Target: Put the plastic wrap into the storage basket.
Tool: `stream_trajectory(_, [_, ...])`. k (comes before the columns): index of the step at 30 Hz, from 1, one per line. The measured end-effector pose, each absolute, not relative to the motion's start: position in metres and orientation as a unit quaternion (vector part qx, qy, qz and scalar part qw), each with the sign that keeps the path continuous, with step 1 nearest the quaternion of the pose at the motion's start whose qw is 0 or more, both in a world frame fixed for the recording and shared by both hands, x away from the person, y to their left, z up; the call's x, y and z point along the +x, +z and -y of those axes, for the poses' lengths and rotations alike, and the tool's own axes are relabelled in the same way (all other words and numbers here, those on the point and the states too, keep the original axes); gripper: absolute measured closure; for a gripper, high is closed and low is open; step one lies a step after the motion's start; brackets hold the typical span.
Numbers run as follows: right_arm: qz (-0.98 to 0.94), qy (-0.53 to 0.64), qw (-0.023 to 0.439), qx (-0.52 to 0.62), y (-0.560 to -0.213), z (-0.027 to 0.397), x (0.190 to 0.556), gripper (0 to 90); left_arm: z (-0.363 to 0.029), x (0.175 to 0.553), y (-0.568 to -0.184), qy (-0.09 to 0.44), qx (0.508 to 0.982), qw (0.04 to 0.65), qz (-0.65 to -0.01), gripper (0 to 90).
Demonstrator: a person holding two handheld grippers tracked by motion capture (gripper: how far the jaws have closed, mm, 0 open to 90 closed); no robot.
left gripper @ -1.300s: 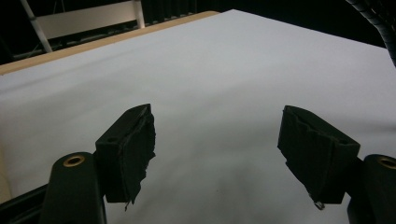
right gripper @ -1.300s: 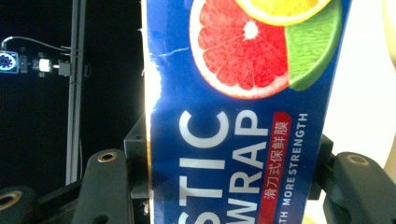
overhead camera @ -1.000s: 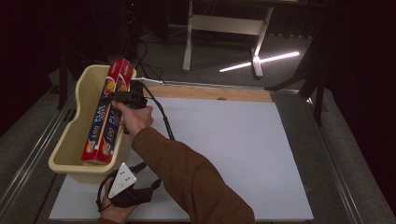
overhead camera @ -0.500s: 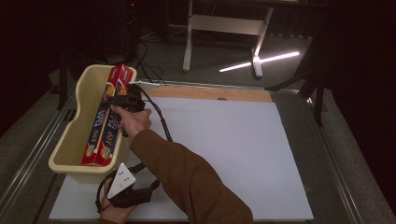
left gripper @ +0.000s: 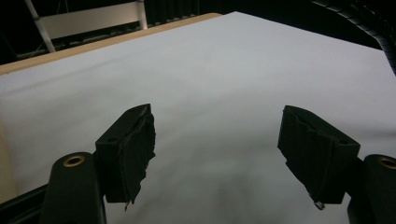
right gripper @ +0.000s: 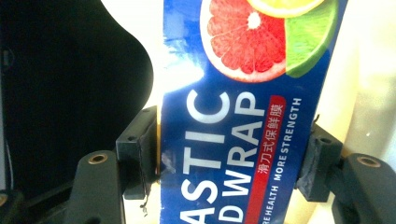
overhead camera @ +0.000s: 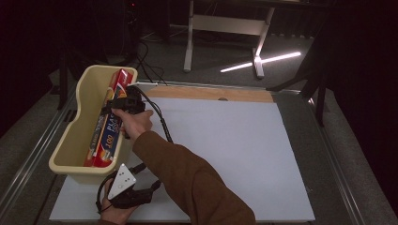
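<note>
Clearly we have 1 box of plastic wrap [right gripper: 243,121] between the jaws of the right gripper [right gripper: 231,163], its long sides meeting both pads, so the jaws appear closed on it; the left pad's contact is a little shadowed, so we hedge slightly. From the high view the box lies lengthwise in the cream tub [overhead camera: 75,140], with the right gripper [overhead camera: 123,101] reaching in over the tub's rim beside it.

Judging the step as a lift out of the tub, we would keep the squeeze even across the box's width, raise straight up along the tub's wall, and avoid tipping, since a long carton held near 1 end will want to swing.

Materially, the box is glossy printed card, blue and red with citrus artwork, slippery and easily crushed. The tub is smooth moulded plastic with rounded corners. Our left gripper [left gripper: 219,158] has its 2 jaws spread wide, with nothing between them, above the matte white table sheet [left gripper: 224,70].
</note>
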State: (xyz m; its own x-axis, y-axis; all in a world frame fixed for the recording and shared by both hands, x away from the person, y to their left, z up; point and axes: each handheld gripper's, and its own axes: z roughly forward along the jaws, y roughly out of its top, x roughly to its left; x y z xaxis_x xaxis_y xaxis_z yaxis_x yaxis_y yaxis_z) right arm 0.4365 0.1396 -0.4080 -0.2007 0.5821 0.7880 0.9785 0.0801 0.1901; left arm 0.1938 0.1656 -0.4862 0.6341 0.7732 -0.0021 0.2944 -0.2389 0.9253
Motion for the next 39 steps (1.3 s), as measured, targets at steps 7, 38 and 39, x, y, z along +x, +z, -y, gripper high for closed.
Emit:
stream_trajectory(7, [0.696,-0.36,0.269,-0.56,-0.399,-0.135,0.435,33.4,-0.165,0.194,-0.486,0.236,0.752,0.503,-0.355,26.9])
stream_trajectory(38, [0.808,-0.411,0.123,-0.404,-0.365,-0.047,0.403,35.3,-0.163,0.194,-0.486,0.249,0.753,0.495,-0.355,27.0])
stream_trajectory(39, [0.81,-0.413,0.116,-0.4,-0.365,-0.041,0.402,35.5,-0.162,0.194,-0.486,0.249,0.754,0.493,-0.354,27.0])
